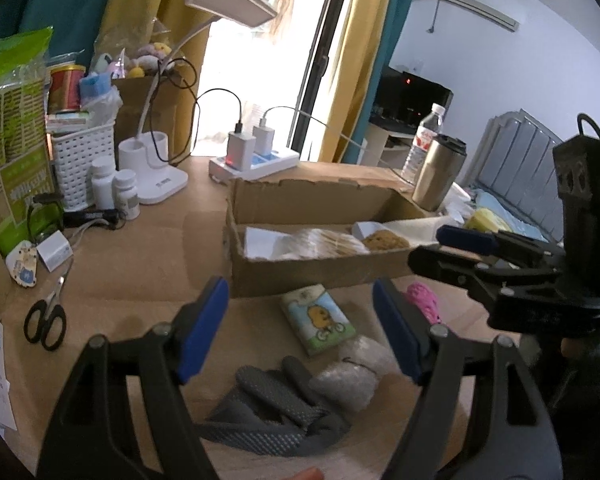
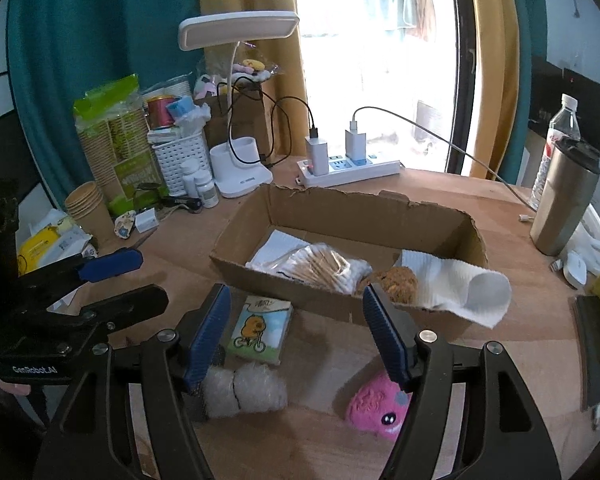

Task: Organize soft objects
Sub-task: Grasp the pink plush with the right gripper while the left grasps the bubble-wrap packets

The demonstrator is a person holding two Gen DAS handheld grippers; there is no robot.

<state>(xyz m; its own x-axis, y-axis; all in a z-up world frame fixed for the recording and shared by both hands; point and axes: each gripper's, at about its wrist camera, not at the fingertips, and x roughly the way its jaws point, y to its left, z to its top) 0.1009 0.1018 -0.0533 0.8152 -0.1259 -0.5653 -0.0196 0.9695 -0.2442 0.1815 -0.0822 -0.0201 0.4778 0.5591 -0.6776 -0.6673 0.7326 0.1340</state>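
Left wrist view: the left gripper [image 1: 300, 332] stands spread with nothing between its blue pads [image 1: 202, 330], hanging over the wooden table [image 1: 132, 272] just in front of the cardboard box [image 1: 320, 270]. Beneath it, on the near side of the box, lie a grey glove [image 1: 268, 412] and a white fluffy bundle [image 1: 348, 384] touching it. A tissue pack with a cartoon print [image 1: 318, 318] lies between those and the box wall. A pink plush toy [image 1: 422, 306] shows partly behind the right-hand finger. The right gripper [image 1: 440, 246] reaches in from the right edge, level with the box's near corner, its jaws apart and empty. Scissors [image 1: 46, 320] lie well to the left of the box.

Right wrist view: the right gripper [image 2: 298, 336] is also spread and holds nothing. The box [image 2: 284, 280] sits just beyond its fingertips and already contains a bag of cotton swabs [image 2: 320, 266], a brown sponge [image 2: 398, 280] and a white paper towel [image 2: 460, 284] draped over the box's right end. In front of the box rest the tissue pack [image 2: 260, 330], the fluffy bundle [image 2: 244, 394] and the plush toy [image 2: 374, 404]. The left gripper [image 2: 136, 276] enters from the left.

Judging from this, 4 soft items are still outside the box, so the sorting looks about half done and both grippers seem between picks. The next move calls for lowering 1 gripper over an item, most likely the glove or the plush, closing gently on its bulk, and lifting clear of the box wall.
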